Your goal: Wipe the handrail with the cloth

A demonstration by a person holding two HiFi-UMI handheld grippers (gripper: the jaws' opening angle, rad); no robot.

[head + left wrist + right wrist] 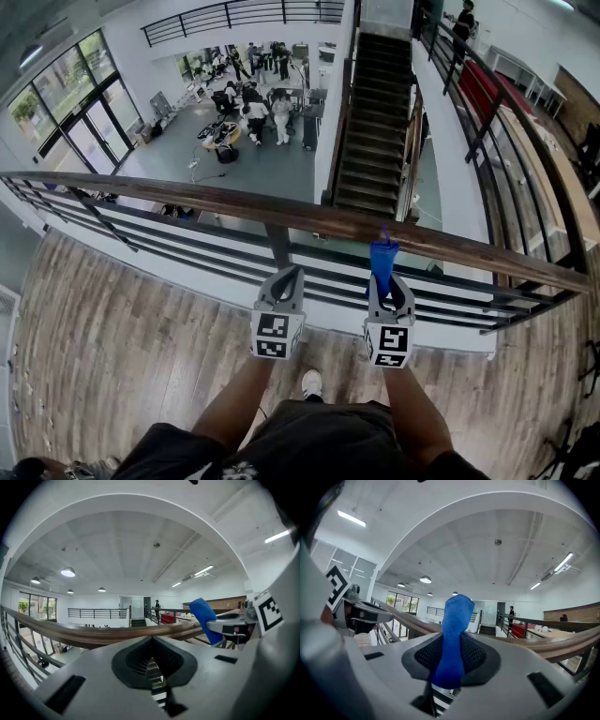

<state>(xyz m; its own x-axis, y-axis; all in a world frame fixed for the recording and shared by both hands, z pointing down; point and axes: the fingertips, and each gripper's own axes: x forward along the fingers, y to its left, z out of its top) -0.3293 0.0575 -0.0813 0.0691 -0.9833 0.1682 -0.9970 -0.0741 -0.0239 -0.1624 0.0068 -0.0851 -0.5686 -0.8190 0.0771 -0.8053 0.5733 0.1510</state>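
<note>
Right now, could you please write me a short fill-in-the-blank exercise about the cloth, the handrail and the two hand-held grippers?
1. The right hand-held gripper is shut on a ___ cloth.
2. The left hand-held gripper is shut and holds ___.
3. The handrail ahead of both is ___ in colour.

Missing words: blue; nothing; brown.

Probably an office atrium: mezzanine handrail, staircase, people working below.
</note>
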